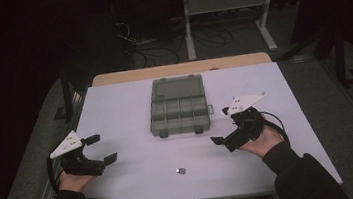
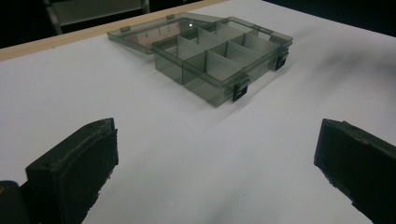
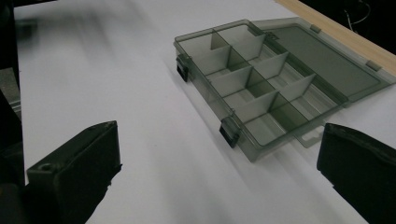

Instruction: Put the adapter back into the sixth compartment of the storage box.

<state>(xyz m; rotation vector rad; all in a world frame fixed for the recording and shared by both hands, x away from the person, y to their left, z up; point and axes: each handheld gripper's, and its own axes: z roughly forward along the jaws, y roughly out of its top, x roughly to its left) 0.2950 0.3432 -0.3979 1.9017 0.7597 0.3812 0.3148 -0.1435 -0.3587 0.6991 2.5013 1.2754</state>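
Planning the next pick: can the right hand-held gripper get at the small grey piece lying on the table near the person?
Probably yes. The right hand-held gripper is open, and only bare white table lies between it and the small grey piece. The compartment box sits farther back, out of the path.

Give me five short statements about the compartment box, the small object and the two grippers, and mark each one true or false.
1. The translucent grey plastic compartment box lies with its lid open. True.
2. The small grey object sits in a compartment. False: it lies on the white table, nearer the person than the box.
3. The left gripper is shut. False: its jaws stand wide apart.
4. The right gripper holds nothing. True.
5. The compartments are full of parts. False: those visible look empty.
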